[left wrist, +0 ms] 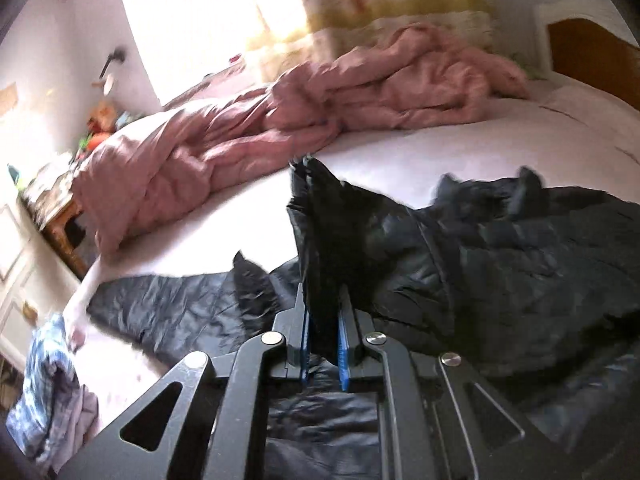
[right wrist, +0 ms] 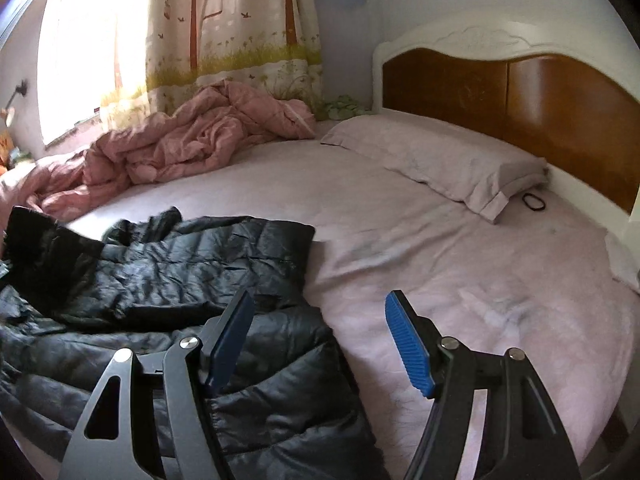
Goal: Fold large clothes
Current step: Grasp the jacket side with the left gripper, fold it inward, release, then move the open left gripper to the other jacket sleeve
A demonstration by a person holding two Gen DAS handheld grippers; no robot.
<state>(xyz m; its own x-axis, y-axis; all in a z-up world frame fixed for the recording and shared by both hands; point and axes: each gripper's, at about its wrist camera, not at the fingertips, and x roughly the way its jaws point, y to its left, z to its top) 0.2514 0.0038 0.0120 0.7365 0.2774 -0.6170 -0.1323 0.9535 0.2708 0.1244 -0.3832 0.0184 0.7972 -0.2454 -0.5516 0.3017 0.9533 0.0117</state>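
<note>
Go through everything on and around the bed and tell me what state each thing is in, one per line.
Black puffer jacket: spread rumpled on the bed, one part lifted.
Left gripper: jaws shut on the jacket's fabric.
Right gripper: jaws open, holding nothing.
Pink duvet: bunched up, unfolded.
Pillow: lying flat by the headboard.
Curtain: drawn partly aside.

The black jacket (left wrist: 500,264) runs off the right and lower edges of the left view, hiding the left hand-held gripper's (left wrist: 325,332) fingertips; the shelf clutter (left wrist: 100,128) is blurred beyond telling.
</note>
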